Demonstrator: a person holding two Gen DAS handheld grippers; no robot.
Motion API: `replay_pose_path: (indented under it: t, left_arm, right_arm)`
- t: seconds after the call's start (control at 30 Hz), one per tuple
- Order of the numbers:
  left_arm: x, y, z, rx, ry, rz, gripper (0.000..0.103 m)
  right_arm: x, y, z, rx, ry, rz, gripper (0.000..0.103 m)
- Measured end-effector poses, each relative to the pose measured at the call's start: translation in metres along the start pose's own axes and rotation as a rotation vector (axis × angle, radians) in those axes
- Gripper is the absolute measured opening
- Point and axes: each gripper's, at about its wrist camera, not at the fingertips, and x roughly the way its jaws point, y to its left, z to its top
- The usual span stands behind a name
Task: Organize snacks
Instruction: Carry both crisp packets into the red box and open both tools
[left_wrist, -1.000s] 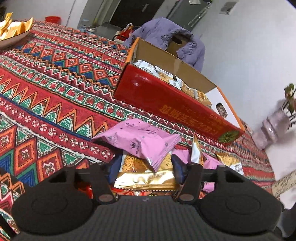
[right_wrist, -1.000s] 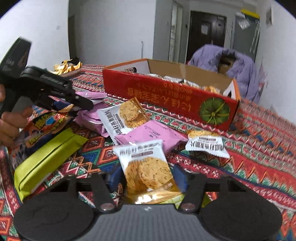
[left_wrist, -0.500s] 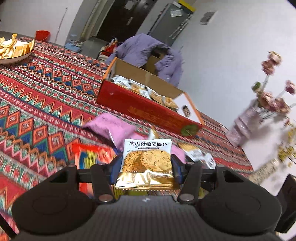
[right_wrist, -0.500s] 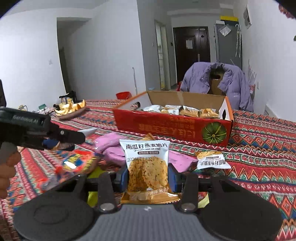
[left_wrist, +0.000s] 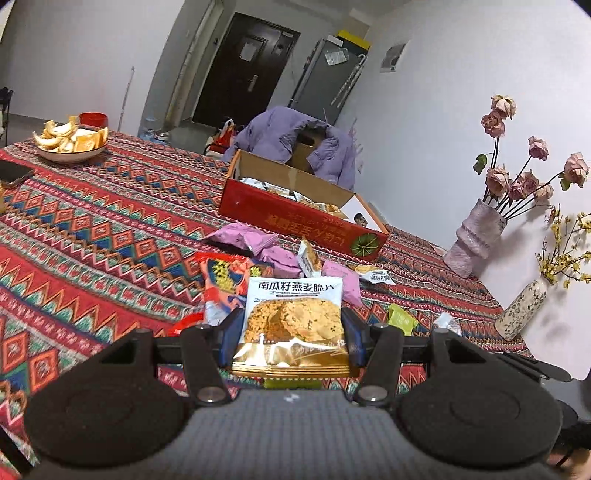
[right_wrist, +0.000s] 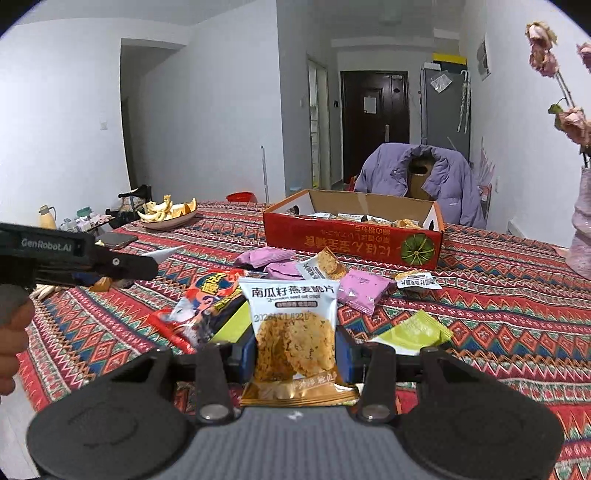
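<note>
My left gripper (left_wrist: 291, 334) is shut on a white-and-gold oat cracker packet (left_wrist: 293, 314), held above the table. My right gripper (right_wrist: 295, 350) is shut on a like cracker packet (right_wrist: 293, 332), also held up. The left gripper shows at the left edge of the right wrist view (right_wrist: 74, 258). An open red snack box (left_wrist: 299, 218) with several packets inside stands beyond; it also shows in the right wrist view (right_wrist: 351, 236). Loose pink packets (right_wrist: 364, 290), a red bag (right_wrist: 207, 299) and green packets (right_wrist: 413, 332) lie on the patterned tablecloth before the box.
A bowl of orange peel (left_wrist: 70, 142) and a phone (left_wrist: 13, 171) sit at the far left. A pink vase of flowers (left_wrist: 476, 236) and a speckled vase (left_wrist: 521, 310) stand at the right edge. A chair with a purple jacket (right_wrist: 417, 177) is behind the box.
Both grippers have lifted up and back from the snack pile, each carrying its cracker packet. The box and pile now look farther away.
</note>
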Motion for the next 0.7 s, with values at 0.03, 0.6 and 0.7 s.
replay_pose_path:
  t: [0.03,0.6,0.7]
  left_arm:
    - [-0.004,0.001,-0.002,-0.005,-0.001,-0.001,0.056]
    - [-0.005,0.000,-0.001,0.017,-0.007,-0.006,0.056]
    - [0.006,-0.001,0.008,0.037,-0.008,-0.001,0.056]
  right_arm:
    - [-0.003,0.001,-0.001,-0.001,-0.003,0.000,0.042]
    - [-0.007,0.000,0.003,0.033,-0.016,0.032,0.042]
    - [0.002,-0.009,0.010,0.065,-0.013,0.054,0.042]
